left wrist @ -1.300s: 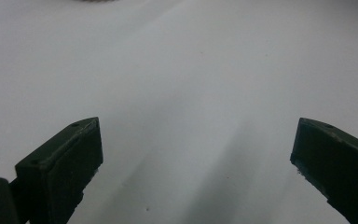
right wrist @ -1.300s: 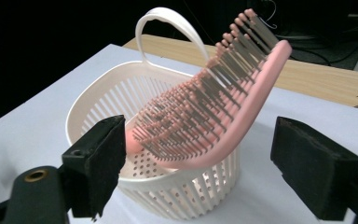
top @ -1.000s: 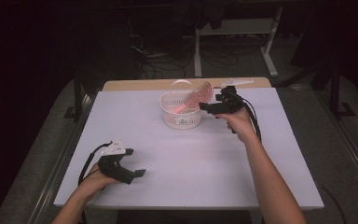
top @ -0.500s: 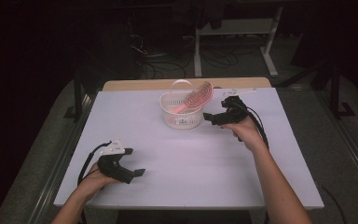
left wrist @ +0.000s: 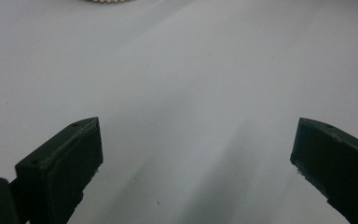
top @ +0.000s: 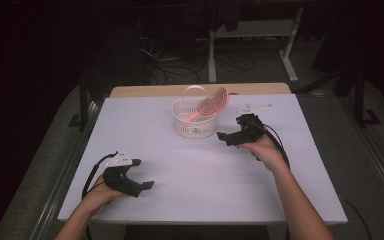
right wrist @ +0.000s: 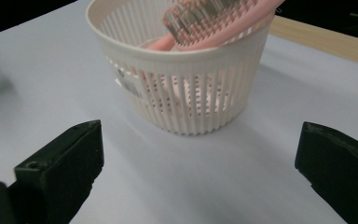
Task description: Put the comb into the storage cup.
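A white slotted basket (top: 195,121) stands at the back middle of the table, with a pink hairbrush (top: 214,104) leaning in it, head up over the right rim. My right gripper (top: 226,138) hovers just right of the basket, open and holding nothing. In the right gripper view the basket (right wrist: 186,88) and the brush (right wrist: 214,21) sit ahead of the wide-apart jaws (right wrist: 198,177). My left gripper (top: 142,174) rests near the front left of the table, open with nothing in it. In the left gripper view, bare table lies between its jaws (left wrist: 196,172).
The white table top (top: 205,190) has a wooden strip (top: 145,91) along its back edge. A small white part (top: 253,107) lies behind my right gripper. Beyond the table are desk legs (top: 212,55) and cables on a dark floor.
My right gripper has drawn back from the brush head toward the front and lower, ending beside the basket. The brush stays in the basket. The left gripper has not moved.
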The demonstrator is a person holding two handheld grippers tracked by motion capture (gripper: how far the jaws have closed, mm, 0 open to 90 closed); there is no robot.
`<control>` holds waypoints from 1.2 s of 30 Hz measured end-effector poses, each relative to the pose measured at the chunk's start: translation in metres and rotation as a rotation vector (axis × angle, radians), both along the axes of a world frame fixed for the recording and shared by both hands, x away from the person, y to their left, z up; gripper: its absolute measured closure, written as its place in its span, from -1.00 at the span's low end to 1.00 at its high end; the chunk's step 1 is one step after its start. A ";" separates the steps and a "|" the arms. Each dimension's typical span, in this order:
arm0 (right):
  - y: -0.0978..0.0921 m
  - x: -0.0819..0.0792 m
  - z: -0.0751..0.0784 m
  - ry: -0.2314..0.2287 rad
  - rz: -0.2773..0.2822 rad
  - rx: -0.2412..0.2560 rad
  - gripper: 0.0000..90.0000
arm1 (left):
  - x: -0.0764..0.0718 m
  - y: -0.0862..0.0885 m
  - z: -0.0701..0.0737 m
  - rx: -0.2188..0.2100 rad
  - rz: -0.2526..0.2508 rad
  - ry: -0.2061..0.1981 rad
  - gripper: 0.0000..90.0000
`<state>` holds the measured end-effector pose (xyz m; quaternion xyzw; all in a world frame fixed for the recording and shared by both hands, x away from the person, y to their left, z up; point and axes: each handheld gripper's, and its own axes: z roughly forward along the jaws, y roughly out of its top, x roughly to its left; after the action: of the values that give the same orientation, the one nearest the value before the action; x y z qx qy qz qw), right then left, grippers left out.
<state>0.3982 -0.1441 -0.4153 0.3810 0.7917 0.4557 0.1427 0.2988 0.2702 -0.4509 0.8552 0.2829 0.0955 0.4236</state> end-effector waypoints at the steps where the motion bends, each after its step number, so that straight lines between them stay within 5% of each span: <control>1: 0.000 0.000 0.000 0.000 0.000 0.000 -0.98 | 0.000 0.000 0.000 0.000 0.000 0.000 -0.96; 36: -0.024 -0.072 -0.024 0.018 0.036 -0.031 -0.98 | 0.003 -0.001 0.004 -0.029 0.001 -0.019 -0.96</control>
<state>0.3262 -0.1677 -0.4394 0.3684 0.8066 0.4426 0.1333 0.3019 0.2694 -0.4473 0.8479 0.2809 0.0997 0.4384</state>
